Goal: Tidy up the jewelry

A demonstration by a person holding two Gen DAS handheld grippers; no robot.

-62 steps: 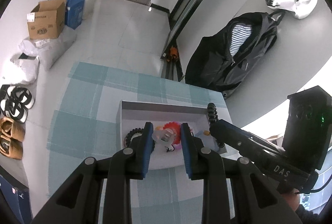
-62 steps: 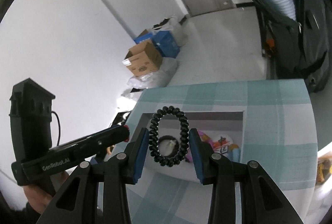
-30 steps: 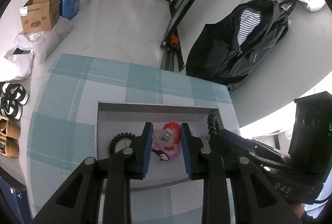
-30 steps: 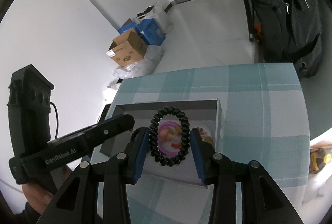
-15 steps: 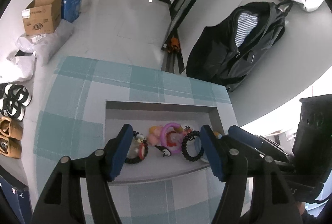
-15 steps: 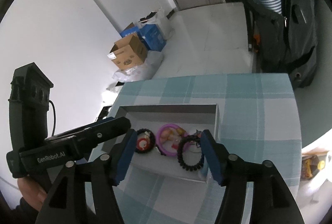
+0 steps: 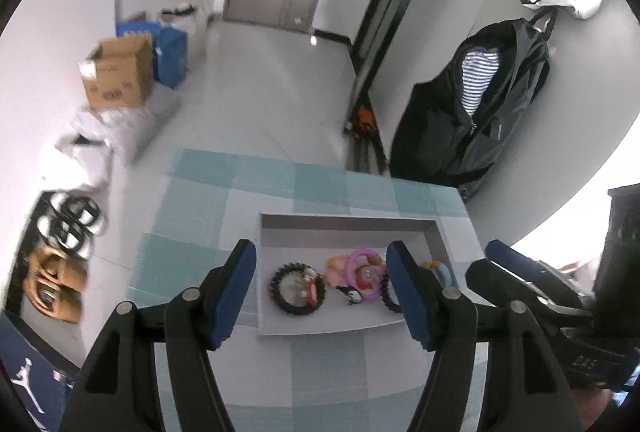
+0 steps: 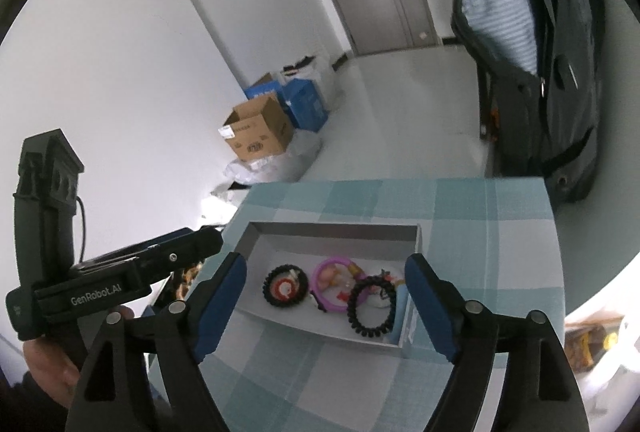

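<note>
The surface [image 7: 328, 372], covered with a teal-and-white checked cloth, carried a shallow grey rectangular cardboard tray [image 7: 344, 228] near its right edge in the left wrist view.

The left tool [image 7: 320, 290] hung above the near wall of the tray. Its blue-padded jaws stood wide apart and gripped nothing; they had opened earlier in the past second and then kept that width. The right tool [image 8: 326, 306] hung above the same tray from the other side. Its jaws had just been opening and stood wide, with nothing pressed between the pads. A hand [image 8: 52, 368] held the grip of the left tool at the lower left of the right wrist view.

All jewelry lay on the tray floor along its near wall. A black coiled spiral hair tie with a red-and-white item inside its ring [image 8: 286, 286] lay toward the left end. A pink plastic ring [image 8: 334, 286] lay at the middle, over small pink and red trinkets that were too small to identify. A second black coiled spiral hair tie [image 8: 371, 312] lay toward the right end, overlapping the pink ring at its edge. A light blue item [image 8: 401, 306] rested against the right end wall of the tray.
</note>
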